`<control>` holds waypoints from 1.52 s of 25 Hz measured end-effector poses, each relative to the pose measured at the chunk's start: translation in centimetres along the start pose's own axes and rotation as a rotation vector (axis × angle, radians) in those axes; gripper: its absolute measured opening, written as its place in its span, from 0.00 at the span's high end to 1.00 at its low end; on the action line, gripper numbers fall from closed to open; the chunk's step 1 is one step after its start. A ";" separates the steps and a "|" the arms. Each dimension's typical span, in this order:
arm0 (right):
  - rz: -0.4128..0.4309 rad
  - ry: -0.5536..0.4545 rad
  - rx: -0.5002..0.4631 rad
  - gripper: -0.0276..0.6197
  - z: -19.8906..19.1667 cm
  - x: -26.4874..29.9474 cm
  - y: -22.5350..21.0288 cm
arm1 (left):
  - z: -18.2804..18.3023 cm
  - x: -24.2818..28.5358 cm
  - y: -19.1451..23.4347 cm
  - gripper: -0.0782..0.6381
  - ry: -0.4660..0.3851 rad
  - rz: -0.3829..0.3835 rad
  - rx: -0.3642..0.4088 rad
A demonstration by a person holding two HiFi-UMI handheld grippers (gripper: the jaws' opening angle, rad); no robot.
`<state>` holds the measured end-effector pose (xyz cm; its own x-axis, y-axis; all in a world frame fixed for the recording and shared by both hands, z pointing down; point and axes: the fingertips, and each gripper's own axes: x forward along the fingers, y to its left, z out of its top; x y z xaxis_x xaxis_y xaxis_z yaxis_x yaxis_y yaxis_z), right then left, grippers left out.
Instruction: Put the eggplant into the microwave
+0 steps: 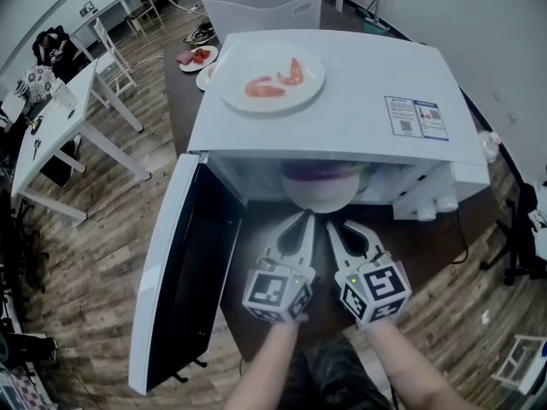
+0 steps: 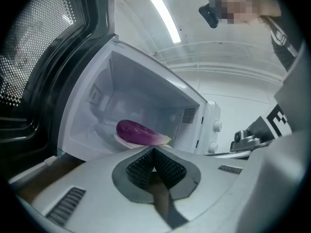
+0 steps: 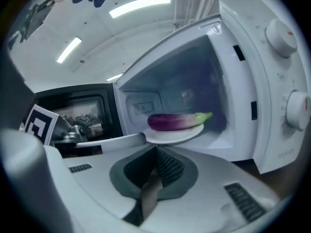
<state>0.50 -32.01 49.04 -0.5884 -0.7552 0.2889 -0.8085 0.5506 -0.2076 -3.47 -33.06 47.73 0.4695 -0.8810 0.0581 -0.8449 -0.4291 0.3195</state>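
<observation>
Purple eggplant point(image 3: 177, 121) — lying on a plate point(image 3: 171, 134) inside the open microwave point(image 3: 252, 81).

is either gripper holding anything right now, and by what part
Nothing is held: the left gripper and the right gripper both have their jaws shut on nothing. The eggplant lies on a plate inside the open microwave, apart from both.

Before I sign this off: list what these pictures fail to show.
Head view: the white microwave's top hides most of the purple eggplant.
Head view: the blue-and-white sticker's print is too small to read.
Head view: red pieces on the round white plate, too blurred to name.
Right gripper view: the picture's edge cuts off the lower white dial.
</observation>
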 end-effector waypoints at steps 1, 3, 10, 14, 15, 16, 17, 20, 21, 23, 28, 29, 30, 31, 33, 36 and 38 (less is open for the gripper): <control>-0.001 0.000 0.000 0.95 0.0 0.2 0.0 | 0.0 0.0 0.0 0.89 0.001 0.002 0.001; -0.002 0.000 0.000 0.95 0.2 0.4 0.1 | 0.0 0.0 0.0 0.89 0.002 0.002 0.002; -0.007 0.001 0.003 0.95 0.3 0.8 -0.4 | 0.0 0.1 0.1 0.89 0.003 0.014 0.000; -0.017 0.000 0.005 0.95 0.4 1.0 -0.6 | 0.1 0.2 0.1 0.89 0.002 0.017 0.000; -0.018 0.000 0.005 0.95 0.4 1.0 -0.6 | 0.1 0.3 0.1 0.89 0.004 0.017 -0.001; -0.019 0.001 0.005 0.95 0.4 1.1 -0.6 | 0.0 0.3 0.2 0.89 0.006 0.017 -0.003; -0.019 0.003 0.005 0.95 0.4 1.2 -0.6 | -0.1 0.4 0.2 0.89 0.008 0.017 -0.006; -0.019 0.005 0.004 0.95 0.5 1.4 -0.6 | -0.3 0.5 0.4 0.89 0.011 0.016 -0.019; -0.019 0.005 0.004 0.95 0.5 1.5 -0.7 | -0.2 0.5 0.4 0.89 0.012 0.016 -0.019; -0.020 0.005 0.004 0.95 0.6 1.6 -0.8 | -0.2 0.7 0.4 0.89 0.014 0.018 -0.017; -0.026 0.007 0.011 0.95 0.7 2.0 -1.1 | -0.1 1.1 0.7 0.89 0.017 0.020 -0.028; -0.027 0.007 0.013 0.95 0.7 2.1 -1.2 | -0.1 1.2 0.7 0.89 0.017 0.021 -0.032; -0.027 0.007 0.014 0.95 0.8 2.2 -1.2 | -0.1 1.2 0.7 0.89 0.018 0.022 -0.035; -0.027 0.006 0.015 0.95 0.8 2.3 -1.3 | -0.1 1.3 0.8 0.89 0.018 0.023 -0.039; -0.026 0.006 0.019 0.95 0.9 2.5 -1.4 | 0.0 1.5 1.0 0.89 0.018 0.028 -0.044; -0.026 0.005 0.027 0.95 0.9 2.8 -1.5 | 0.0 1.8 1.3 0.89 0.019 0.032 -0.048; -0.025 0.002 0.031 0.95 1.1 2.9 -1.5 | 0.1 1.9 1.4 0.89 0.019 0.034 -0.050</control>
<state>0.00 -35.42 49.17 -0.5682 -0.7676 0.2966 -0.8226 0.5205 -0.2288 -3.76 -35.36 48.22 0.4464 -0.8905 0.0878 -0.8466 -0.3886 0.3636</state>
